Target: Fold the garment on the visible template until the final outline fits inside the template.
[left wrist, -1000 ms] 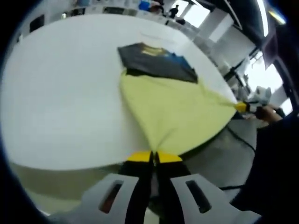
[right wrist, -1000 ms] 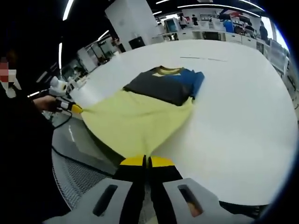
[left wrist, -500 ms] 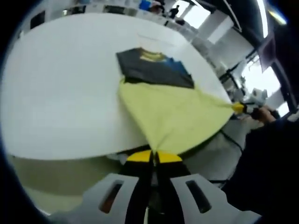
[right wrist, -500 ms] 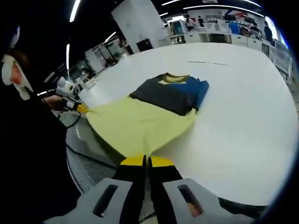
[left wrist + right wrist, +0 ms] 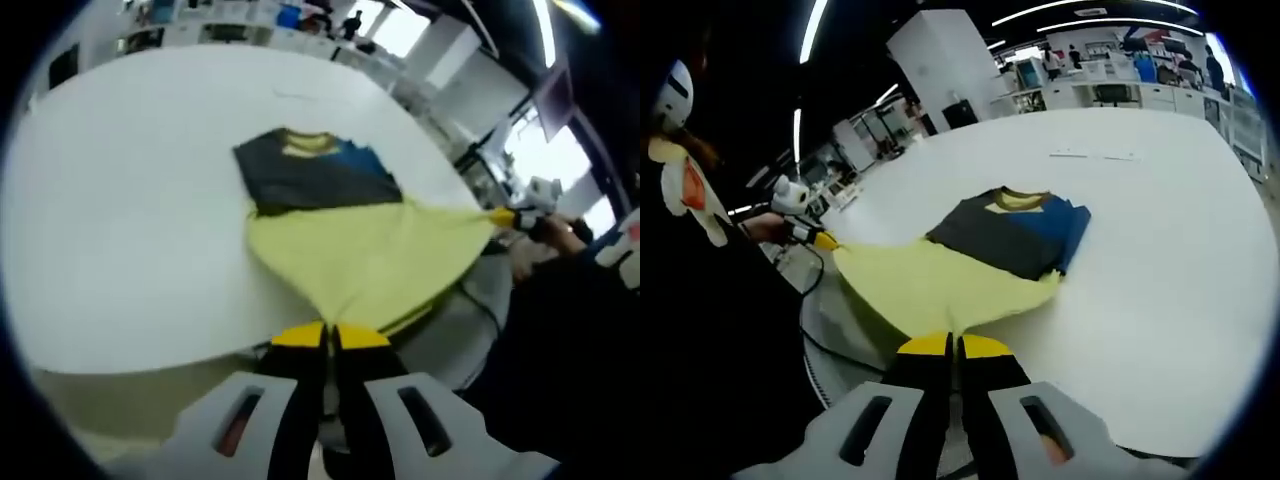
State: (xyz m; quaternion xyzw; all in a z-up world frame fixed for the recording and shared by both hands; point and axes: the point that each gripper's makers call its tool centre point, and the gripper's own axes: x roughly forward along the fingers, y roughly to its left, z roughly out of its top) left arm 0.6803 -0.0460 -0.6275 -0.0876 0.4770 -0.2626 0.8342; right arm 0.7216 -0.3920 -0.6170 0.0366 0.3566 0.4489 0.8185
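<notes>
A garment lies on a white round table (image 5: 120, 220). Its far part is dark grey and blue (image 5: 315, 178) with a yellow collar, and its near part is pale yellow (image 5: 365, 250). My left gripper (image 5: 330, 335) is shut on one corner of the yellow hem. My right gripper (image 5: 955, 345) is shut on the other hem corner. The yellow cloth (image 5: 925, 285) is stretched taut between them, lifted off the table's near edge. In the left gripper view the right gripper (image 5: 505, 218) shows at the right; in the right gripper view the left gripper (image 5: 820, 238) shows at the left.
The white table (image 5: 1170, 290) spreads wide around the garment. A thin dark line (image 5: 1085, 155) is marked on it beyond the collar. A person's dark sleeve (image 5: 570, 300) and hand (image 5: 560, 232) are at the right. Desks and shelves stand far behind.
Both grippers have lifted and drawn the yellow hem up and toward the dark part; the yellow stretch looks shorter and sits higher off the table edge.
</notes>
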